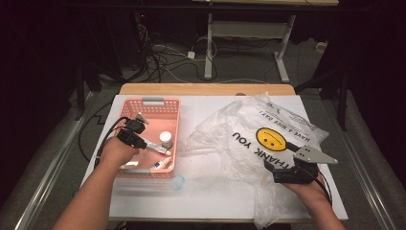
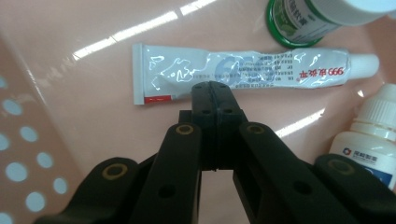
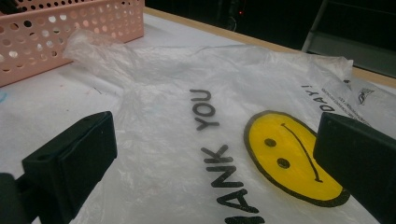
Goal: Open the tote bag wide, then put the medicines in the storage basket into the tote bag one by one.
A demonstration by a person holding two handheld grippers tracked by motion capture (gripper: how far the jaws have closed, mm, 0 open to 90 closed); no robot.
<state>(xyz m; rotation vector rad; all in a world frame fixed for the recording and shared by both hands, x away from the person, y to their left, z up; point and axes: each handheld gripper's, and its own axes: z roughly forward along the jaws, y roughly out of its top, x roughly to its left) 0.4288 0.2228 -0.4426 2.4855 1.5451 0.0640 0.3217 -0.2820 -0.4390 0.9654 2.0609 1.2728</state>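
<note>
Left gripper view: the left claw [image 2: 215, 91] is seen fully closed, its black tips pressed together, with nothing caught between them. Just beyond the tips lies the crumpled white ointment tube with red lettering [image 2: 243, 72], flat on the floor of the pink perforated plastic basket [image 2: 28, 154]; whether the tips touch the tube's near edge cannot be told. Beyond and right of the claw stands a green-rimmed white jar [image 2: 303, 21]; to its right, a small white dropper bottle [image 2: 373, 135].

High view: the left claw [image 1: 139, 125] is held inside the basket [image 1: 174, 103]. The right claw [image 1: 289, 165] is held over the translucent white plastic bag printed with a yellow smiley face [image 1: 270, 136], spread on the white surface [image 1: 210, 191].

Right gripper view: the right claw [image 3: 215, 154] is open wide, the bag [image 3: 289, 158] lying beneath and ahead of it, not pinched.

Judgement: the tube is probably being picked. The jaws should be opened again, lowered astride the tube's middle across its width, then closed gently, since a flat tube is easily missed or pushed. The neighbouring bottle should be kept clear.
</note>
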